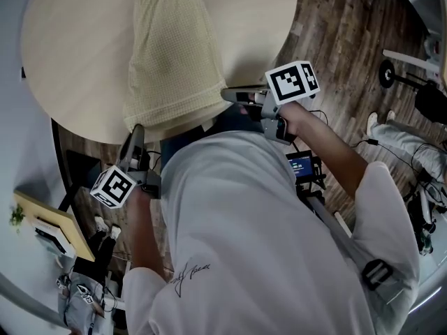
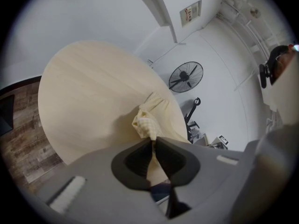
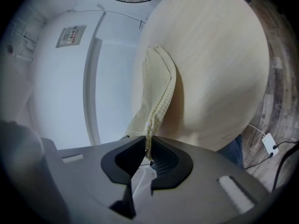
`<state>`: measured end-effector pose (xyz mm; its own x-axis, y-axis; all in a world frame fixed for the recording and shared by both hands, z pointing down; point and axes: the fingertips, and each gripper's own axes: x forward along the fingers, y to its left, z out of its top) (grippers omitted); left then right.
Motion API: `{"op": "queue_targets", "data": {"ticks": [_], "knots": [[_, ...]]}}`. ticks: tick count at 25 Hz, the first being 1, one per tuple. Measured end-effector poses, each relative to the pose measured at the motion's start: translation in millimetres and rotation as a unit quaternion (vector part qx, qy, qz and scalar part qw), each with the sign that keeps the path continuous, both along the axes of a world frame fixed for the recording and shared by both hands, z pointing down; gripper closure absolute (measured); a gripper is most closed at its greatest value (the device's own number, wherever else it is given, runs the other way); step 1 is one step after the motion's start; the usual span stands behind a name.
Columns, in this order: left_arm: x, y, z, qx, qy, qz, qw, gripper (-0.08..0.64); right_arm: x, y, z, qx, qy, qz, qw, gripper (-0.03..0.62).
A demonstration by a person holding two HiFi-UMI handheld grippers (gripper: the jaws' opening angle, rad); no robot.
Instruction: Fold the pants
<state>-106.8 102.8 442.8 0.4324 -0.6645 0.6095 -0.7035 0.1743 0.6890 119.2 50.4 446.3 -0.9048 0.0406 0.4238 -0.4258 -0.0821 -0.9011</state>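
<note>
Pants [image 1: 171, 61] of pale yellow cloth look soft, light and limp, likely to sag wherever unsupported, so the two corners of one end are the sound places to hold. They lie lengthwise on the round table [image 1: 77, 47], near end hanging off its edge. There the left gripper [image 1: 136, 138] and right gripper [image 1: 230, 94] each pinch a corner, jaws nearly together on the cloth.

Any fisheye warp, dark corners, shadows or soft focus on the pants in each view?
Head view: evenly lit, pants weave readable, table rim bowed. Left gripper view: strong fisheye, black corners, pants throw a soft shadow on the table, left gripper looks soft. Right gripper view: same black corners, pale washed wall, right gripper soft too.
</note>
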Motion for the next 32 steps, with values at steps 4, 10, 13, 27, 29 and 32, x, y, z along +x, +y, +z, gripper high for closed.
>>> {"op": "queue_targets", "data": {"ticks": [4, 10, 13, 27, 29, 32], "knots": [[-6, -4, -12, 0.004, 0.019, 0.005, 0.9998, 0.48, -7, -4, -4, -0.024, -0.024, 0.023, 0.999, 0.552], [-5, -27, -29, 0.04, 0.064, -0.002, 0.9971, 0.48, -6, -11, -19, -0.081, -0.072, 0.07, 0.992, 0.552], [-9, -49, -30, 0.051, 0.081, -0.007, 0.9954, 0.48, -9, -26, -20, -0.099, -0.101, 0.095, 0.985, 0.552], [-9, -74, -44, 0.069, 0.139, -0.032, 0.9873, 0.48, -6, -48, -31, -0.116, -0.144, 0.139, 0.973, 0.552], [-10, -75, -44, 0.07, 0.147, -0.038, 0.9859, 0.482, -6, -50, -33, -0.118, -0.149, 0.144, 0.971, 0.552], [-11, -80, -45, 0.074, 0.158, -0.042, 0.9837, 0.482, -6, -56, -37, -0.121, -0.16, 0.154, 0.967, 0.552]]}}
